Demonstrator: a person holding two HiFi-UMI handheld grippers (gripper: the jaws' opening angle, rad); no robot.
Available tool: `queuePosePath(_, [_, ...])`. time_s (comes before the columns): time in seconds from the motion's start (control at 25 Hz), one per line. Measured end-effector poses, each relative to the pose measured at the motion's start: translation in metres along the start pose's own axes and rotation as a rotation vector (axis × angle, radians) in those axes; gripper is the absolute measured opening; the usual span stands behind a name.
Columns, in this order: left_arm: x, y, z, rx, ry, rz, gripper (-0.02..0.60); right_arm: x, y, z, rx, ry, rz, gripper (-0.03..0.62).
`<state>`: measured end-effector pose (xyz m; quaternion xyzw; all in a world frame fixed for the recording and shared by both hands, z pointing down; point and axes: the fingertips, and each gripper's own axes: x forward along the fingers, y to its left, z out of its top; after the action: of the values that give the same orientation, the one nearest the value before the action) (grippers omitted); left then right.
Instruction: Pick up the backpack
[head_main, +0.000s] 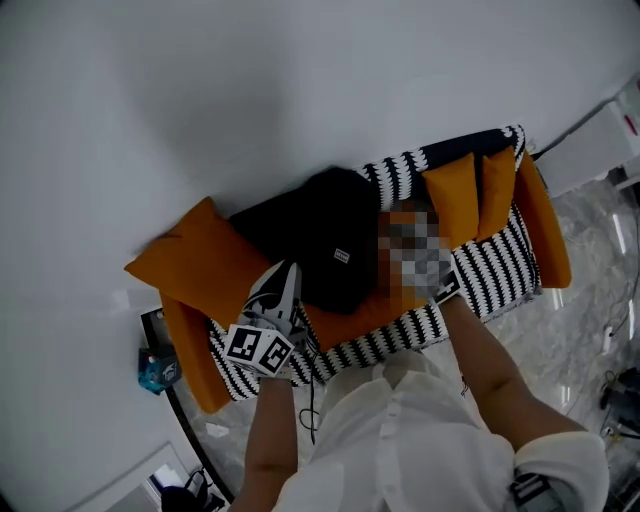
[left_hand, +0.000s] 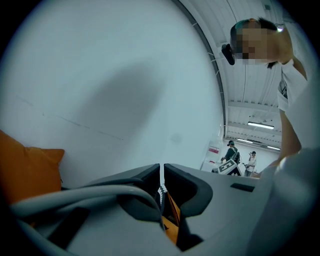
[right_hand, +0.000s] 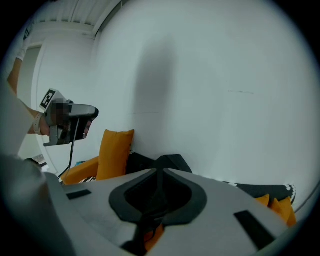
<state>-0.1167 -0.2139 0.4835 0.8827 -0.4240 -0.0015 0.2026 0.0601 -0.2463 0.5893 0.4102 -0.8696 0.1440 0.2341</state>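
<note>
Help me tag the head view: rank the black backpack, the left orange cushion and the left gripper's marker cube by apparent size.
Largest: black backpack.
Middle: left orange cushion, somewhat smaller.
Smallest: marker cube, clearly the smallest even though it sits nearest the camera.

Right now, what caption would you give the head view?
Black backpack sits on a striped sofa among orange cushions.

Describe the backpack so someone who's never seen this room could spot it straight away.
Against the white wall stands a sofa with a black-and-white striped cover. Near its middle, between orange cushions, sits the backpack: a bulky black bag with a small white label, unlike the orange and stripes around it.
</note>
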Motion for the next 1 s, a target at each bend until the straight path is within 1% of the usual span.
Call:
queuePosePath(0.12, [0.008,0.011,-0.003,0.009,0.017,0.000,0.043,0.016,-0.004,-0.005,0.013,0.020,-0.018,0.021])
queuePosePath(0.36, [0.016,0.024,-0.009,-0.012,0.040,0.001,0.043,0.045,-0.018,-0.022,0.084,0.051,-0.048,0.025])
queuePosePath(0.4, [0.017,0.025,-0.011,-0.013,0.045,-0.001,0.043,0.051,-0.022,-0.025,0.093,0.061,-0.055,0.045])
queuePosePath(0.44, [0.018,0.027,-0.012,-0.013,0.051,-0.003,0.043,0.056,-0.025,-0.028,0.098,0.071,-0.063,0.088])
queuePosePath(0.48, [0.020,0.027,-0.013,-0.013,0.056,-0.004,0.043,0.061,-0.029,-0.030,0.100,0.082,-0.070,0.100])
queuePosePath(0.68, [0.027,0.032,-0.020,-0.022,0.080,-0.009,0.043,0.085,-0.047,-0.048,0.110,0.153,-0.095,0.118])
queuePosePath(0.88, [0.032,0.034,-0.025,-0.027,0.097,-0.014,0.043,0.104,-0.063,-0.062,0.172,0.196,-0.124,0.150])
queuePosePath(1.0, [0.036,0.035,-0.028,-0.027,0.107,-0.018,0.043,0.117,-0.069,-0.069,0.196,0.219,-0.127,0.164])
